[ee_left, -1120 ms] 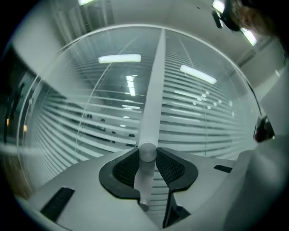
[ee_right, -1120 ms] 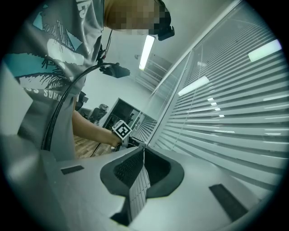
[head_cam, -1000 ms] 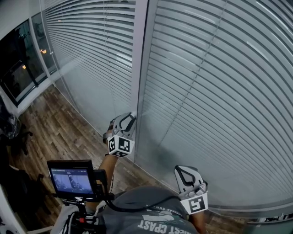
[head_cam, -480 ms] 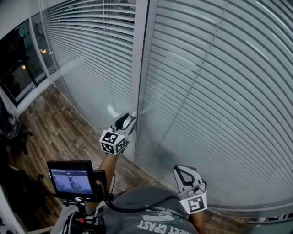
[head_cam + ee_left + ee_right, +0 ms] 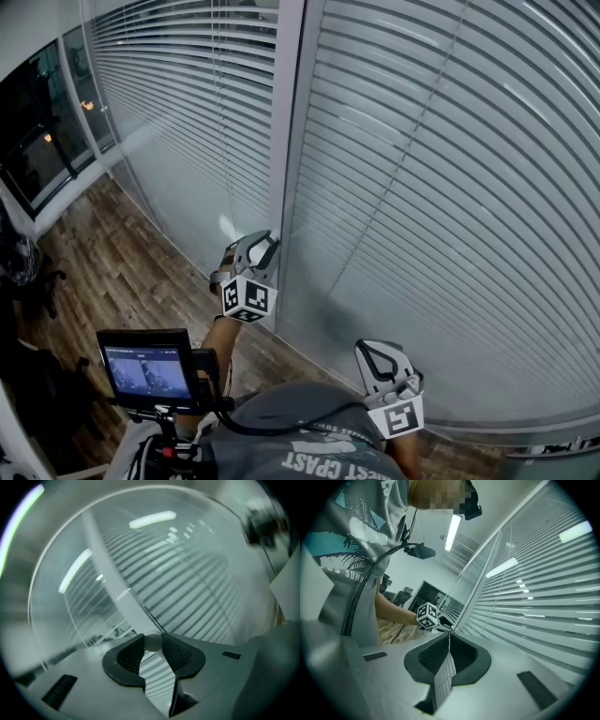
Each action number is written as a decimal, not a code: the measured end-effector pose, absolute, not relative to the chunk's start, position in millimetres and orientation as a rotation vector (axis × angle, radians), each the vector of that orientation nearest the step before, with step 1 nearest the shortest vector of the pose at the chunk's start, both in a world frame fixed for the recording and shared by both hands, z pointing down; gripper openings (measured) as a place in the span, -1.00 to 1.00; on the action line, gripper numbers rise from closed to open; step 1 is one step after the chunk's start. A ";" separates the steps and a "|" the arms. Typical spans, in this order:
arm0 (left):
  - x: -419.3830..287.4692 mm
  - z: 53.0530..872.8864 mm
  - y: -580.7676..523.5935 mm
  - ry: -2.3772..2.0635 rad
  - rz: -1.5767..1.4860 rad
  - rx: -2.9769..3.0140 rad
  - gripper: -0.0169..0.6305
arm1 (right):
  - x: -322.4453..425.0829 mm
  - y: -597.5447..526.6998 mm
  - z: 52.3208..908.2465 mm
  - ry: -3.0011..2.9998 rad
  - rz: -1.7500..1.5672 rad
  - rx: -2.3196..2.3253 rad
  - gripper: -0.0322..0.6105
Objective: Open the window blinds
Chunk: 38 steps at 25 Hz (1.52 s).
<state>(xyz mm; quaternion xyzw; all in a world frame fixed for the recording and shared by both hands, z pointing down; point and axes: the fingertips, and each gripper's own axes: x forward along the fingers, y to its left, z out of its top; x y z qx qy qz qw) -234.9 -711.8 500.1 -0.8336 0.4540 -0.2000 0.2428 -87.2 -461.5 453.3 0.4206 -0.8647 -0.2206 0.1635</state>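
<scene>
The person's left forearm (image 5: 217,339) reached up from 6 o'clock in the head view. It held the left gripper (image 5: 258,247) beside the window mullion (image 5: 286,122), just left of centre. Its jaws had just been closing and pinched the rounded wand tip (image 5: 152,642) of the window blinds (image 5: 450,187), which filled 12 to 4 o'clock. The right gripper (image 5: 375,354) sat low at 5 o'clock, roughly level, its jaws pressed together on nothing.
</scene>
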 end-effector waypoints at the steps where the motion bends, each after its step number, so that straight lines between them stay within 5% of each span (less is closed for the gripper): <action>1: -232.3 501.5 -711.7 1.197 -0.668 -2.113 -0.56 | -87.4 -462.2 454.0 -2.467 -0.630 1.199 -0.89; 27: -252.0 499.0 -696.8 1.250 -0.332 -2.523 -0.56 | -89.6 -453.3 447.7 -2.521 -0.581 1.255 -0.88; 31: -267.7 469.8 -665.7 1.189 -0.172 -2.517 -0.93 | -98.2 -450.5 439.6 -2.556 -0.560 1.255 -0.88; 38: -251.1 429.7 -618.1 0.806 0.325 -2.911 -0.94 | -93.2 -494.9 441.8 -2.636 -0.397 1.258 -0.89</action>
